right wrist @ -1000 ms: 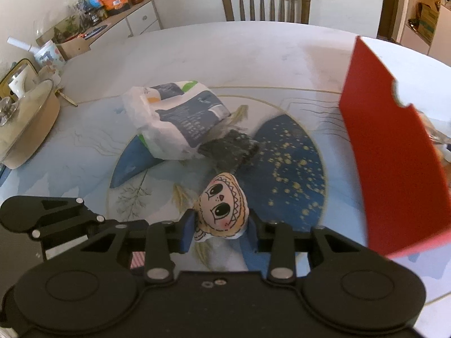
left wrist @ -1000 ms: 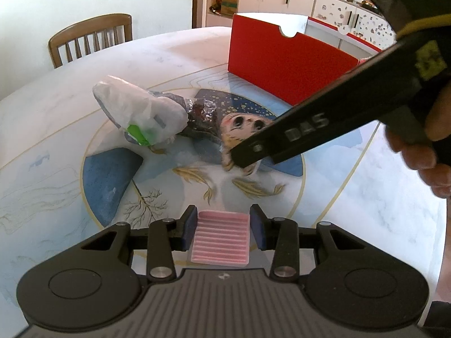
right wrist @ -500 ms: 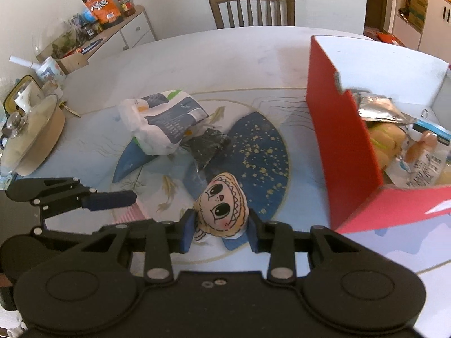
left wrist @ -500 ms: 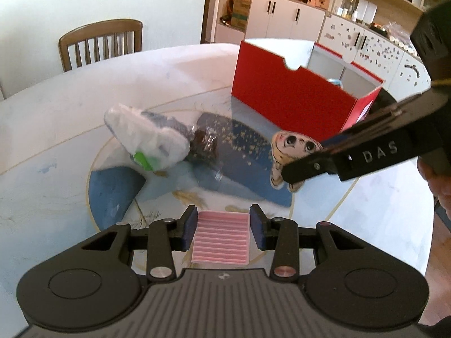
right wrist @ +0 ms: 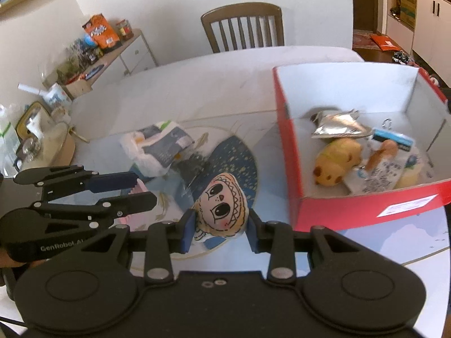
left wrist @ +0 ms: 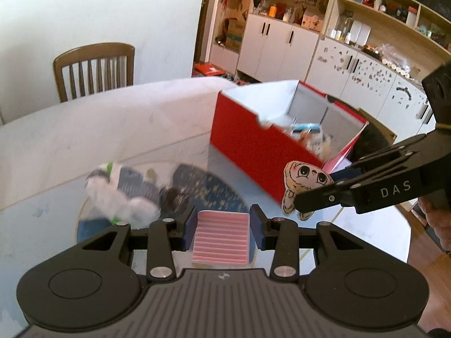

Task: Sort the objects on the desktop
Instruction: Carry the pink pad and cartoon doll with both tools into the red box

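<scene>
— Right gripper (right wrist: 220,232)?
— Clamped on doll pendant (right wrist: 222,207), raised near red box (right wrist: 293,174) (table's (right wrist: 197,84) right edge).
— Left gripper (left wrist: 222,226)?
— Closed around pink ridged pad (left wrist: 221,238), above table centre.

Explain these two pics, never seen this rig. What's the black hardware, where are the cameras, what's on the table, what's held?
No robot here: a person holds a two-finger gripper in each hand, and each gripper carries a fisheye camera that looks forward along its fingers. The black shape at the bottom of each picture is that gripper's own body.

Left wrist view: the left gripper is shut on a pink ribbed pad. The right gripper enters from the right, with a hand behind it.

Right wrist view: the right gripper is shut on a doll with a drawn face, held above the table just short of the red box. The box already holds a foil pouch, a yellow plush and other small packs. On the table lie a white bag and a dark wrapper beside it. A chair stands behind.
</scene>
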A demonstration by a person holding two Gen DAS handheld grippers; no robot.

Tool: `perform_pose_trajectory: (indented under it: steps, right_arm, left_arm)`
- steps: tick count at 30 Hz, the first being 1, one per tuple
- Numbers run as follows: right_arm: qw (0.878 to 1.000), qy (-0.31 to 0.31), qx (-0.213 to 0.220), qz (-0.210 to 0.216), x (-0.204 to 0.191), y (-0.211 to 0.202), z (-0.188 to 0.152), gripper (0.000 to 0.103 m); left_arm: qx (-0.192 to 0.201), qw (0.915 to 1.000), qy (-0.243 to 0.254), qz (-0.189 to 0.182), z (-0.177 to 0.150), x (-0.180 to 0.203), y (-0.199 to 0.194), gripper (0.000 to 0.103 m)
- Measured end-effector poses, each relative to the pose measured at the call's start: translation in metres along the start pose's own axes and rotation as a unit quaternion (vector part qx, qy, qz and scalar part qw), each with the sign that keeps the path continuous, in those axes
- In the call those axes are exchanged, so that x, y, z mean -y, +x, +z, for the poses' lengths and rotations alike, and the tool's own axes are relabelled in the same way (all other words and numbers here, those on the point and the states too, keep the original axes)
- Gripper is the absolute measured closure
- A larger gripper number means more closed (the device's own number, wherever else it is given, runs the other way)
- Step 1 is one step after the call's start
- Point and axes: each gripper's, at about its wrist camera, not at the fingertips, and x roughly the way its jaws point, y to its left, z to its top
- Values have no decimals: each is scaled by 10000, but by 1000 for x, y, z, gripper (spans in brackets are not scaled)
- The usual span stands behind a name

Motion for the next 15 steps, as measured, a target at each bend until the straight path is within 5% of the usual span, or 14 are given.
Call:
perform_pose_trajectory:
  steps: [15]
  right_arm:
    - [9986,173,440,-248,74,-43,21,67]
  left_arm:
    - [270,9987,386,-196,59,62,26,64]
